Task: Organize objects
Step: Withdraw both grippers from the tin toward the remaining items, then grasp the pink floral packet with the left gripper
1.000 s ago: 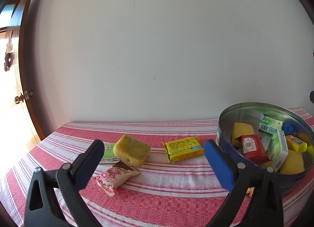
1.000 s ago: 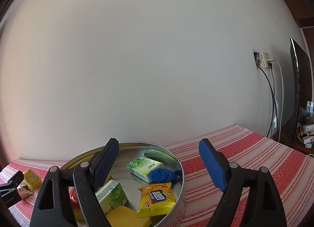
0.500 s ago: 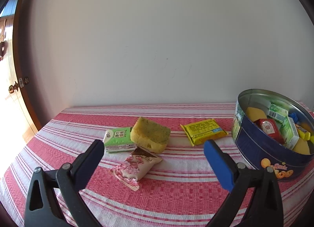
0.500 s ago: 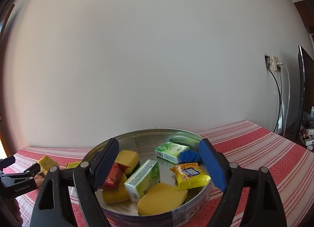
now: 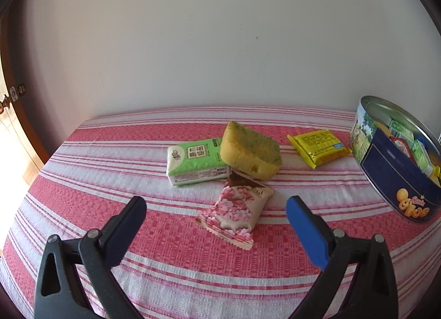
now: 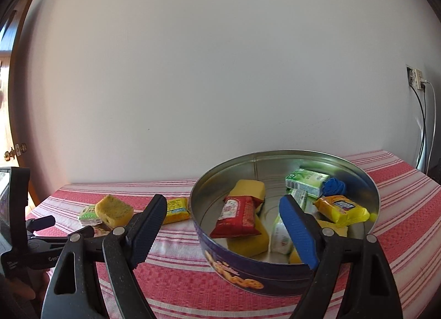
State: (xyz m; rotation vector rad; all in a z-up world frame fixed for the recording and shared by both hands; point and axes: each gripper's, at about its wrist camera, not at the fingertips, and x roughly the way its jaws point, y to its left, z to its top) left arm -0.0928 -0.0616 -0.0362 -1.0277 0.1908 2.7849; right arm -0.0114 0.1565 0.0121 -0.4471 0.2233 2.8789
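Loose on the red-and-white striped cloth (image 5: 137, 236) lie a pink flowered snack packet (image 5: 237, 214), a green tissue pack (image 5: 195, 160), a yellow sponge (image 5: 250, 151) leaning on both, and a yellow packet (image 5: 319, 146). My left gripper (image 5: 215, 208) hangs open just short of the pink packet, touching nothing. My right gripper (image 6: 223, 206) is open and empty over the near left rim of the round blue cookie tin (image 6: 275, 269). Inside the tin are a red packet (image 6: 239, 217), sponges, green tissue packs and a yellow packet (image 6: 341, 208). The left gripper (image 6: 67, 225) also shows in the right wrist view.
A plain white wall runs right behind the table. A wooden door with a knob (image 5: 4, 104) stands past the table's left end. A wall socket with cables (image 6: 419, 82) hangs at the far right. The tin (image 5: 391, 178) stands right of the loose items.
Both grippers have swung left and tipped down, staying open. The left one has left the tin behind and now faces the loose items; the tin has slid right in the right wrist view.
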